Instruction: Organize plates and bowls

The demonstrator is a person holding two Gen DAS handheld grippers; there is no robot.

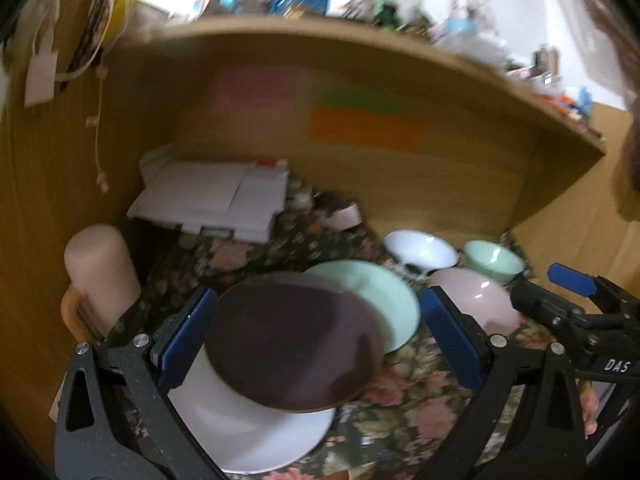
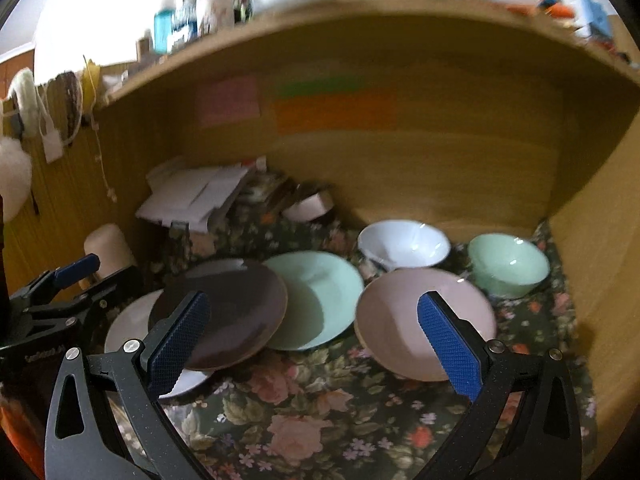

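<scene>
Dark brown round plate [image 1: 294, 340] lay tilted, its near-left part resting on the flat white plate [image 1: 248, 432] and its far-right rim overlapping the shallow mint-green plate [image 1: 384, 300]; this overlapped trio sat on the floral-clothed desk [image 2: 320, 420]. Left tool [image 1: 316, 336] stood spread wide, holding nothing, pads flanking the brown plate, which lay straight ahead and close under it. Right tool [image 2: 316, 340] also spread and empty, the brown plate off its left pad, the pink bowl [image 2: 404, 328] behind its right pad. Judged: left tool nearer the brown plate, right tool nearer the pink bowl. Beyond the pink bowl stood a white bowl [image 2: 404, 244] and a mint-green bowl [image 2: 508, 268], apart from each other. Round ware, no long axis; the rim edge would be the likely grip. Motion blur softened both views; white plate's near edge hidden behind the tool frame, and whether the pink bowl touched the white bowl could not be told.
</scene>
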